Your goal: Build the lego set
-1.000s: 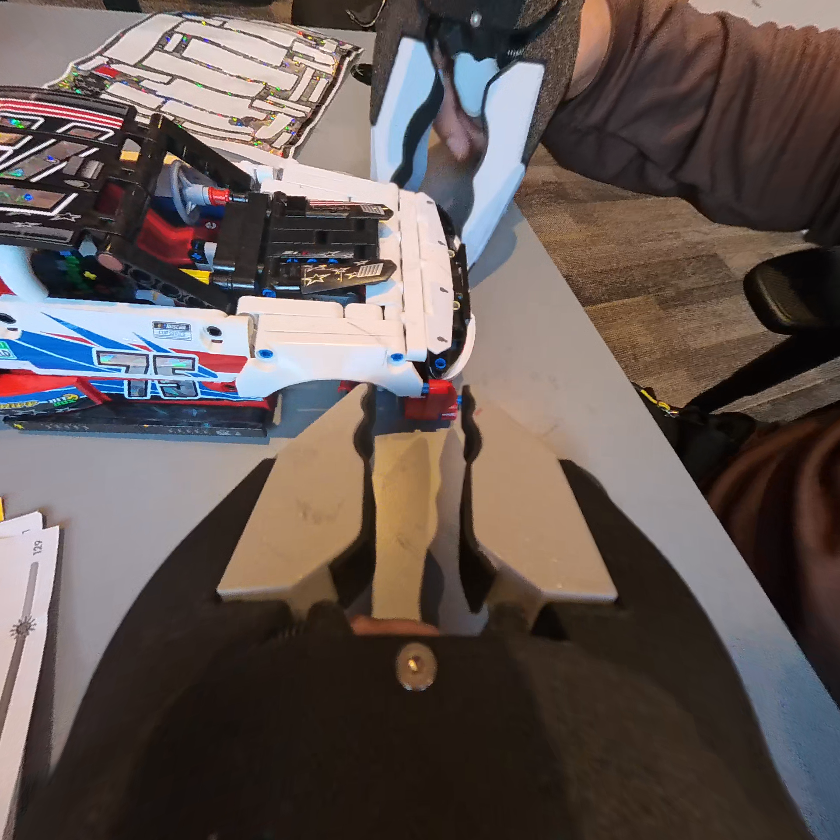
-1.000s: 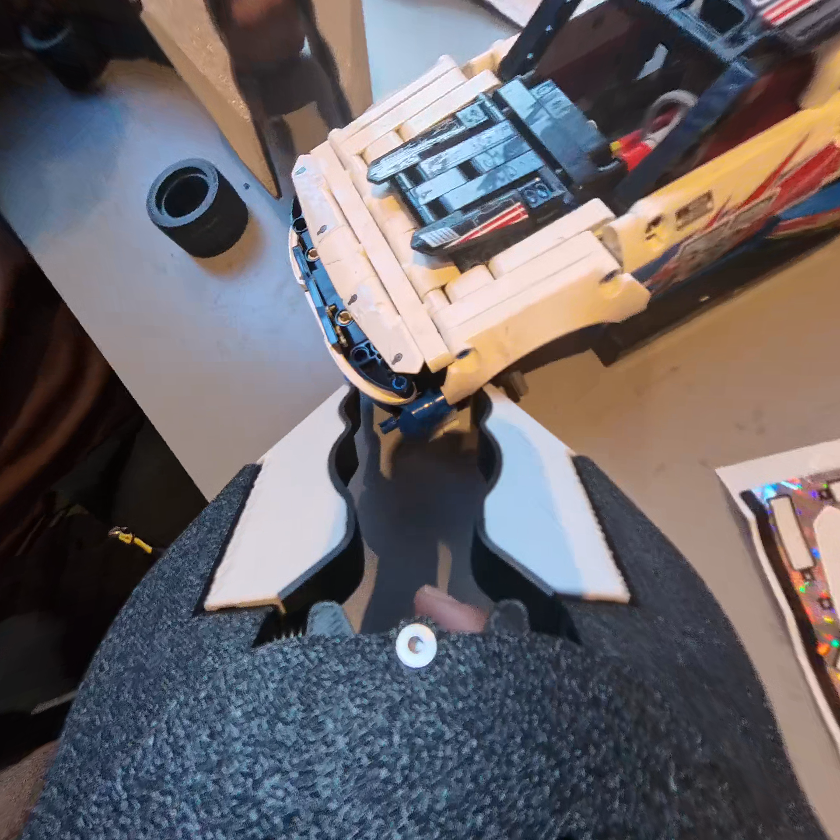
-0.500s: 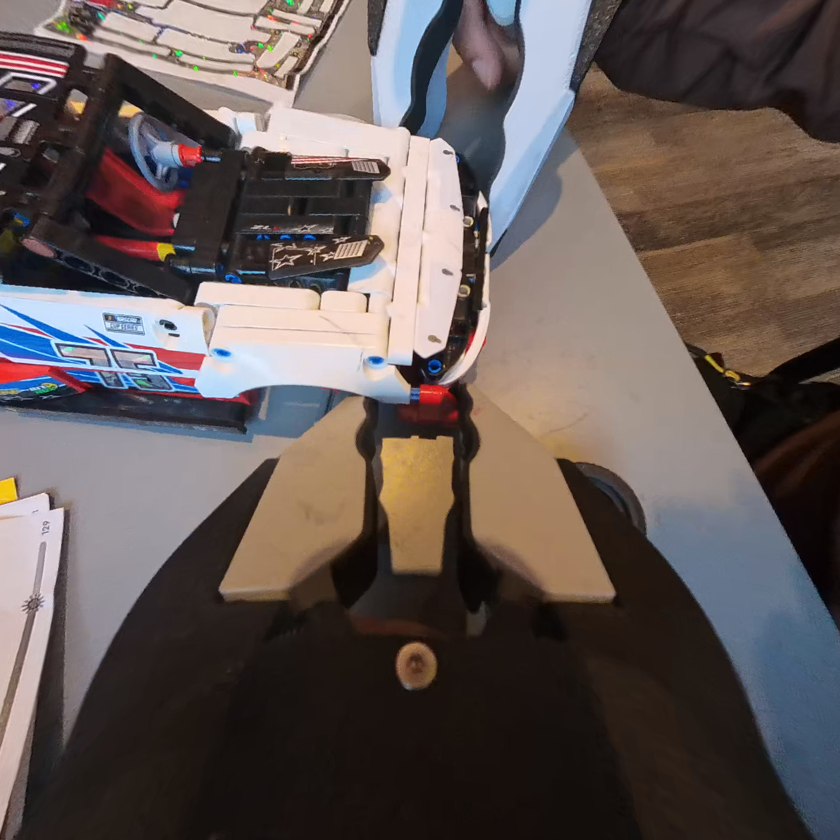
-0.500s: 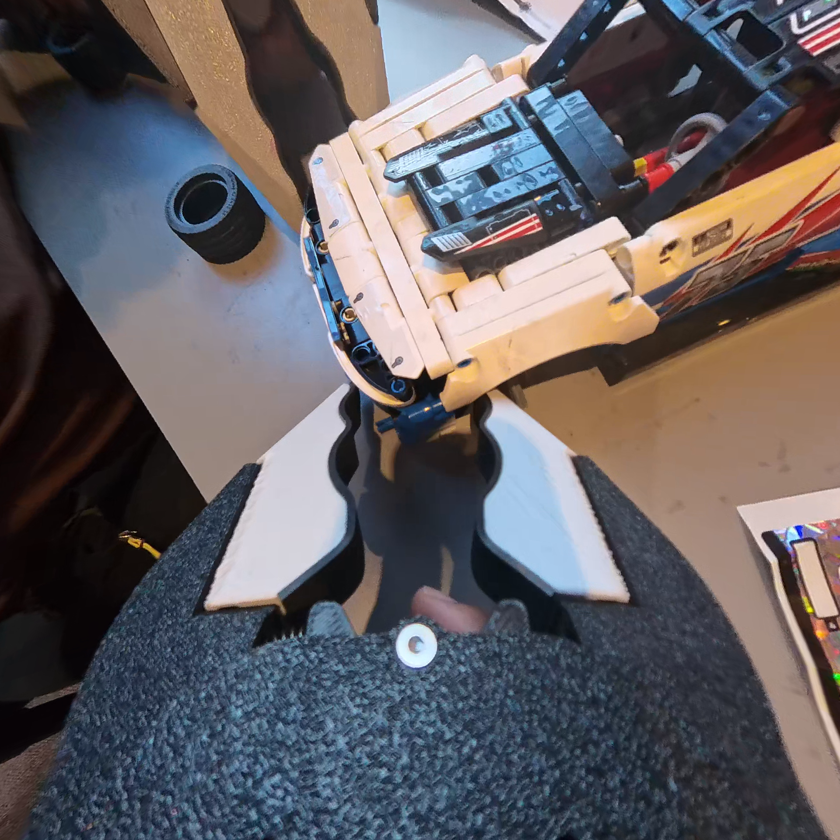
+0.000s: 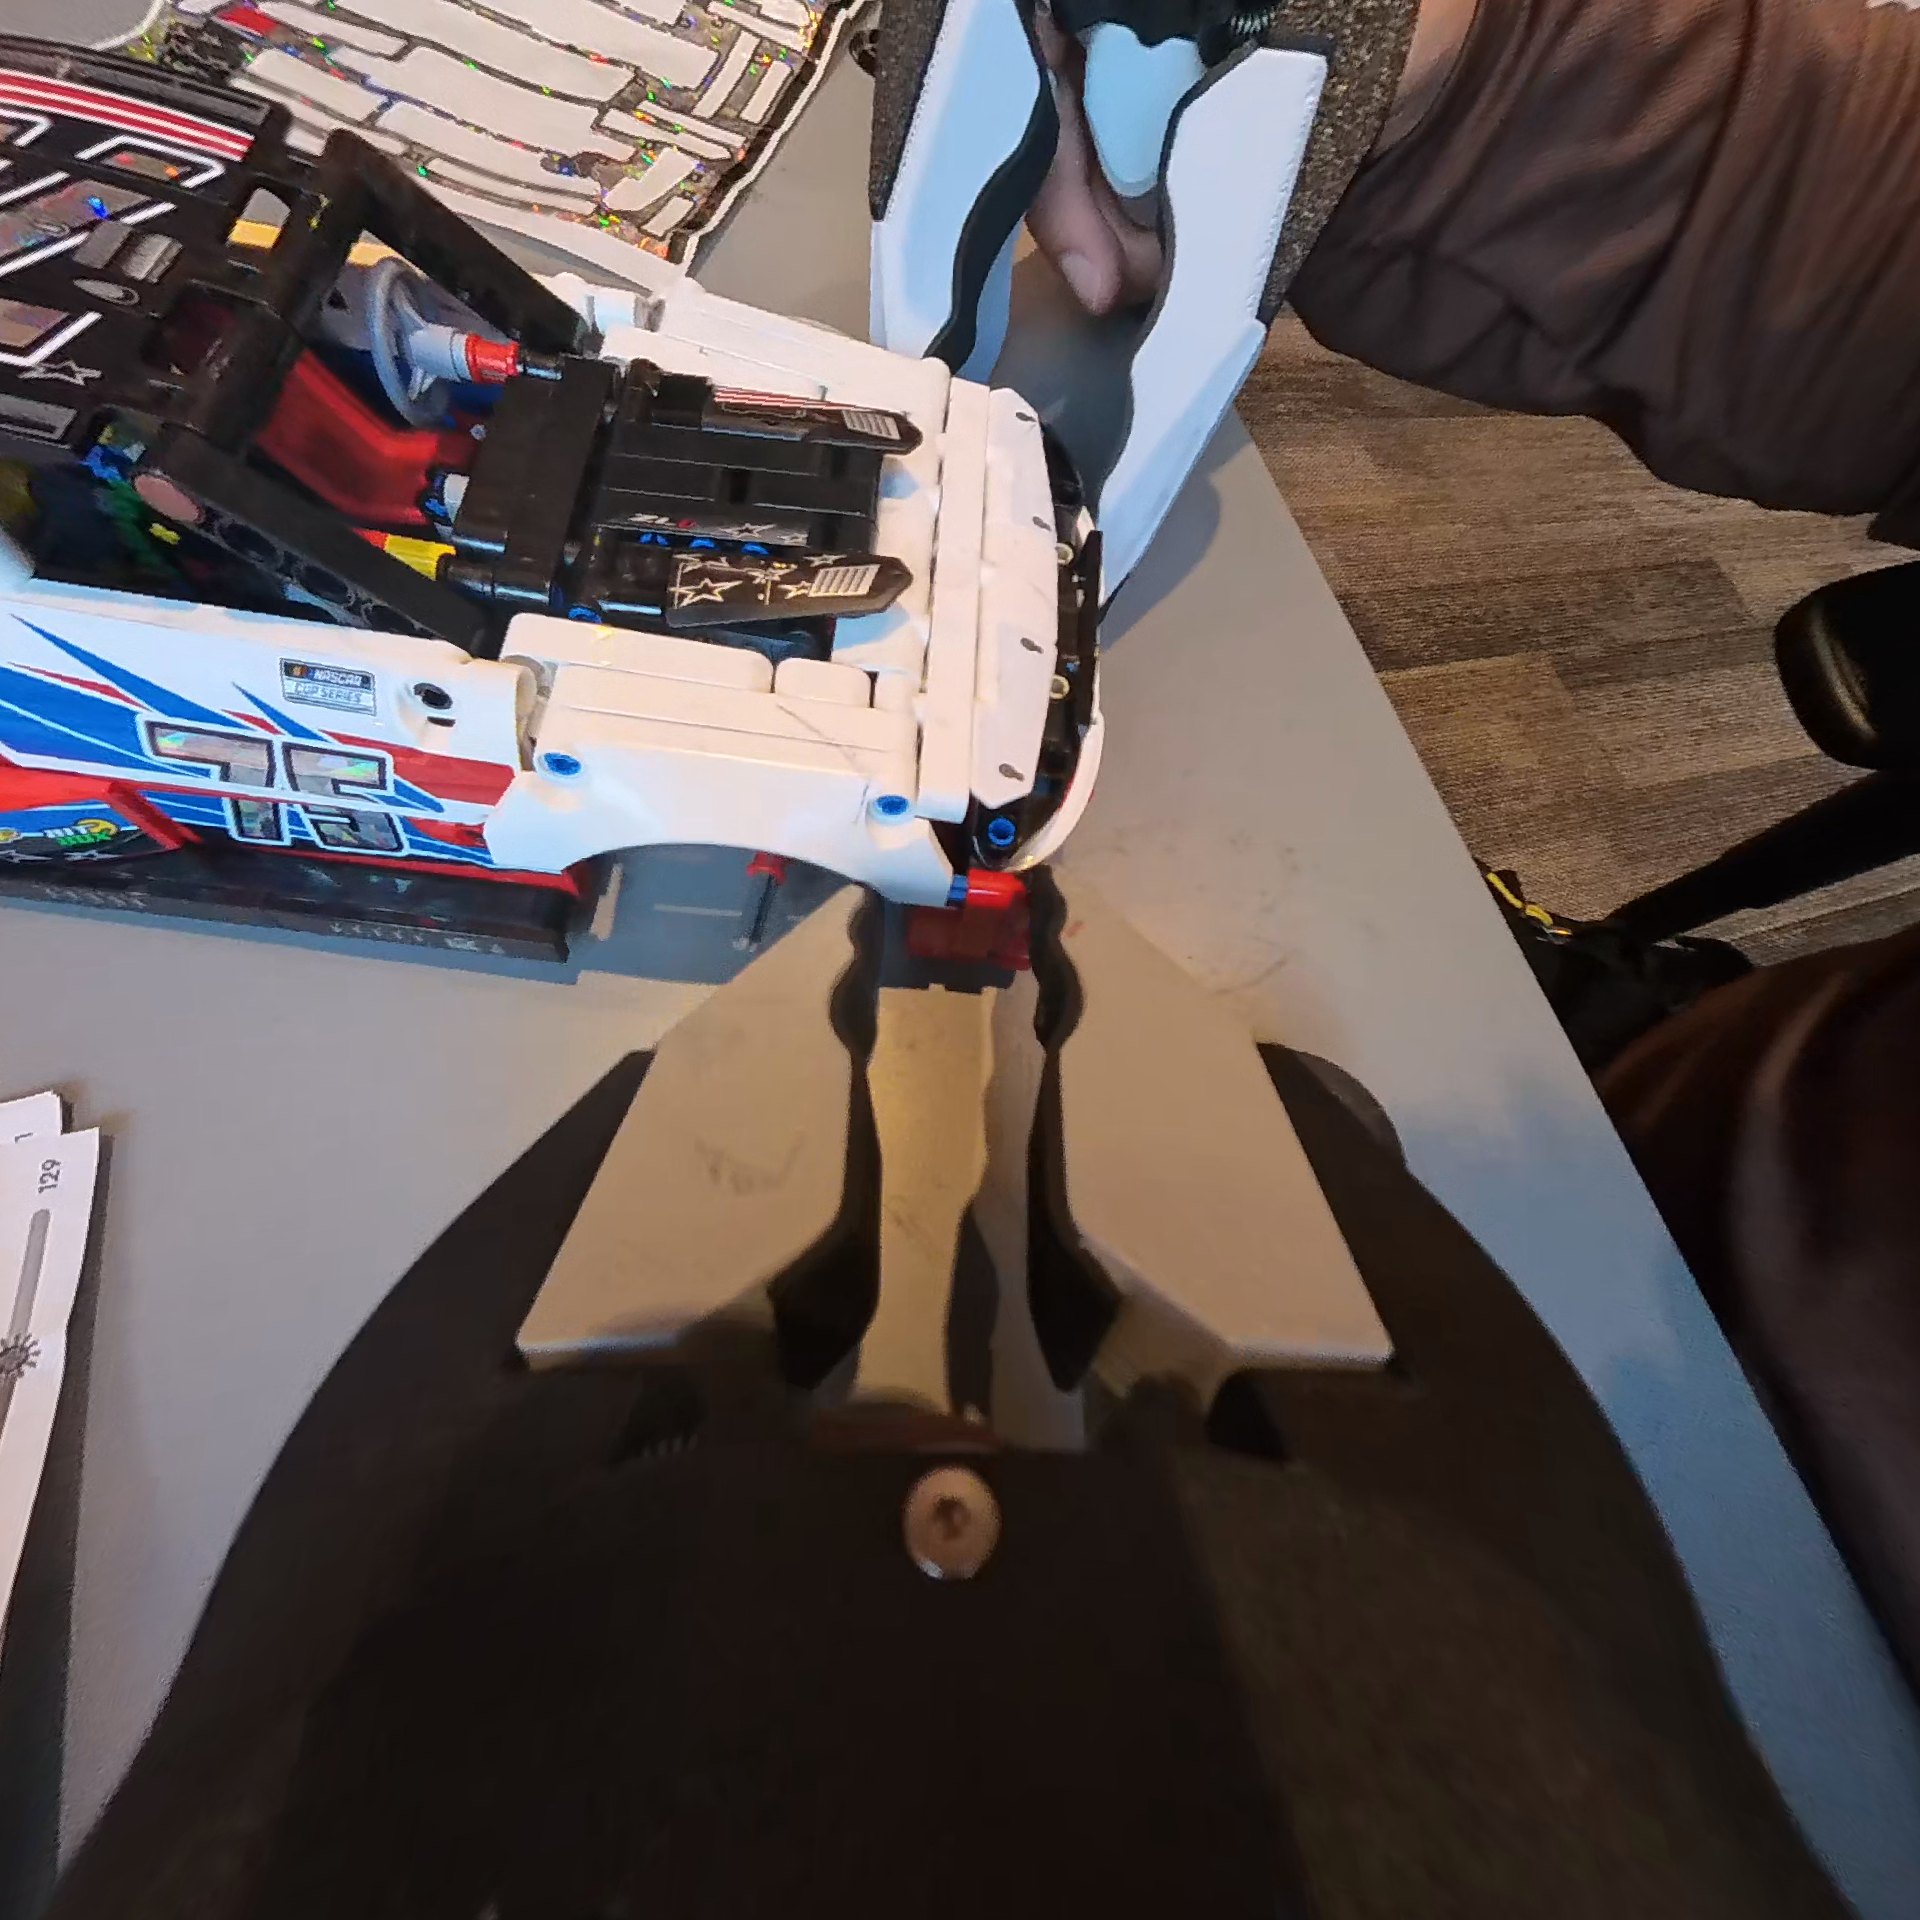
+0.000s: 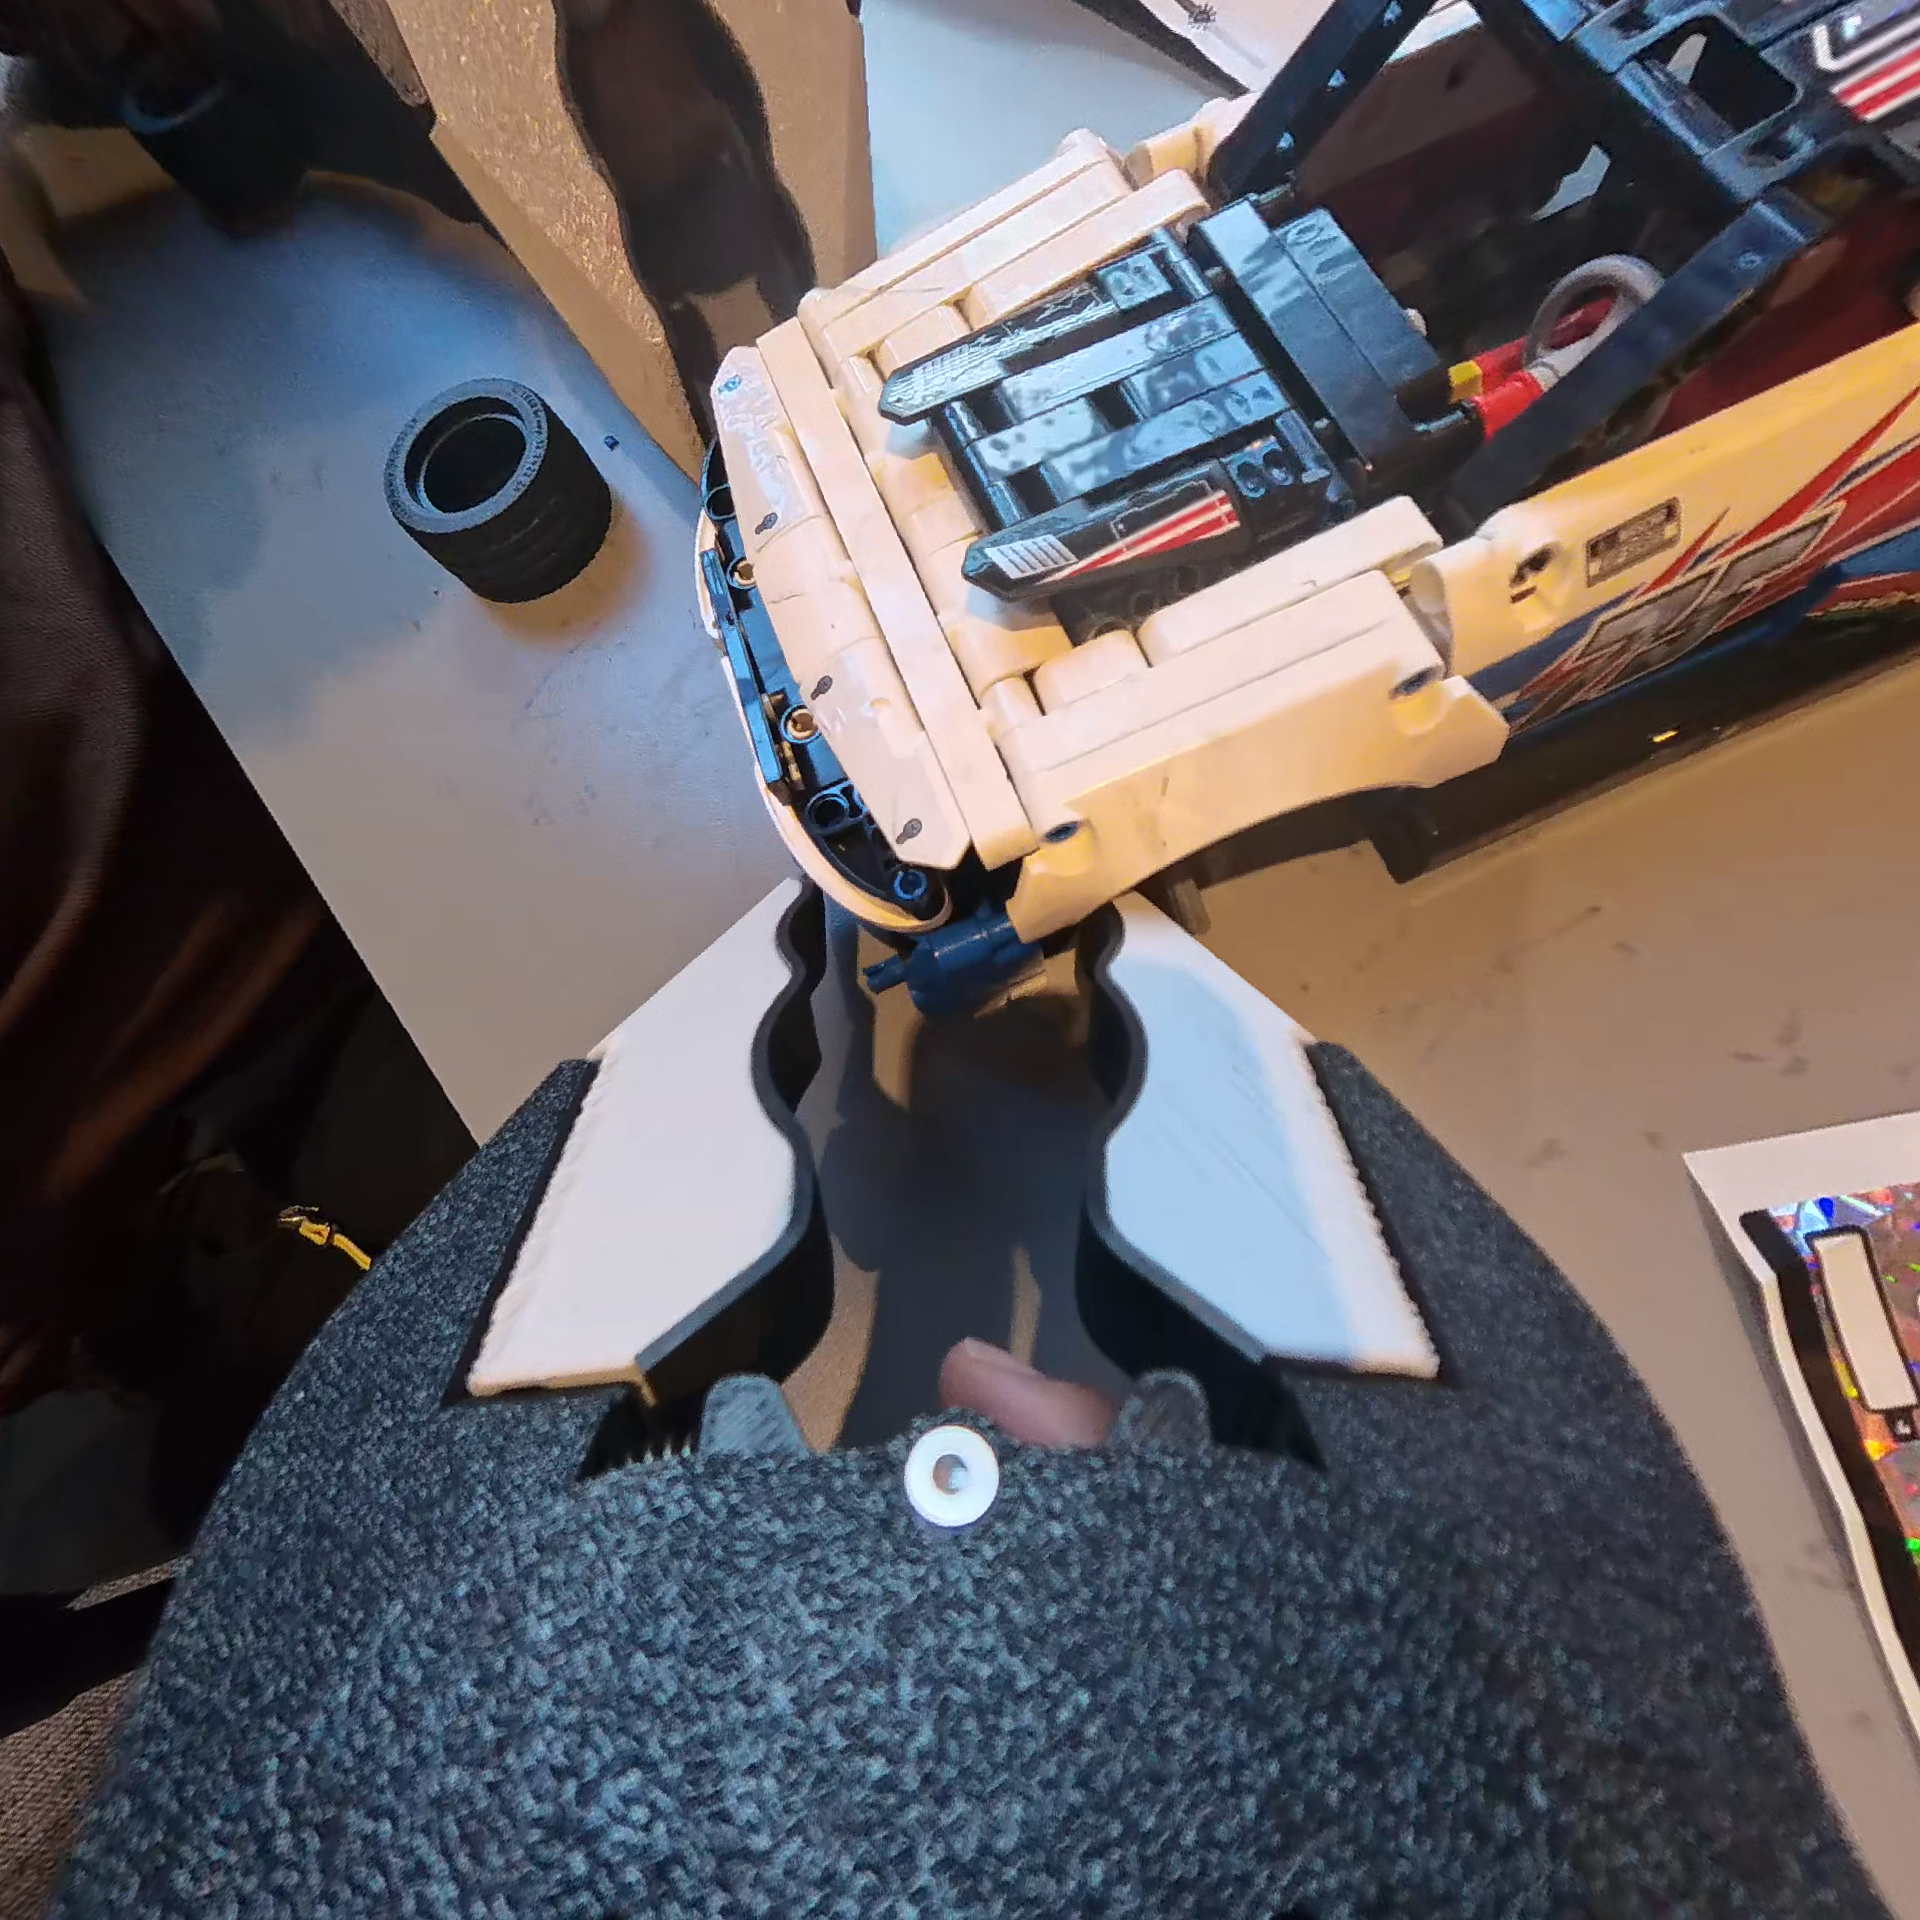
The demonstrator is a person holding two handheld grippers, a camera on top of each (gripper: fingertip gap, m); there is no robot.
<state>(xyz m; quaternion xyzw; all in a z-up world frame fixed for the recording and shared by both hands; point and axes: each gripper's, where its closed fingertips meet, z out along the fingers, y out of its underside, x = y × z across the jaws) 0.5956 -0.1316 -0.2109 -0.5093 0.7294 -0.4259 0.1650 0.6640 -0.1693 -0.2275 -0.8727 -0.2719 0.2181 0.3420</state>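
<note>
The lego race car point(image 5: 727, 748) is white with red and blue decals, and its nose points at the table's right edge. My left gripper point(image 5: 954, 914) is at the near front corner. Its jaws stand narrowly apart around a red corner piece point(image 5: 971, 920), and the right finger touches it. My right gripper point(image 6: 956, 935) is open at the far front corner of the car point(image 6: 1195, 748). A dark blue piece point(image 6: 961, 961) sits between its tips with gaps on both sides. Its white fingers point(image 5: 1195, 312) show behind the nose in the left wrist view.
A black tyre point(image 6: 499, 520) lies near the table edge point(image 5: 1455, 935). A holographic sticker sheet point(image 5: 520, 114) lies behind the car and also shows in the right wrist view point(image 6: 1849, 1351). An instruction booklet point(image 5: 42, 1299) is at the left. A person's sleeve point(image 5: 1610, 229) reaches in. My right fingertips sit around 9 centimeters from my left ones.
My left gripper has moved forward so the red corner piece now sits between its tips, and its jaws have narrowed slightly. My right gripper has stayed around the blue piece.
</note>
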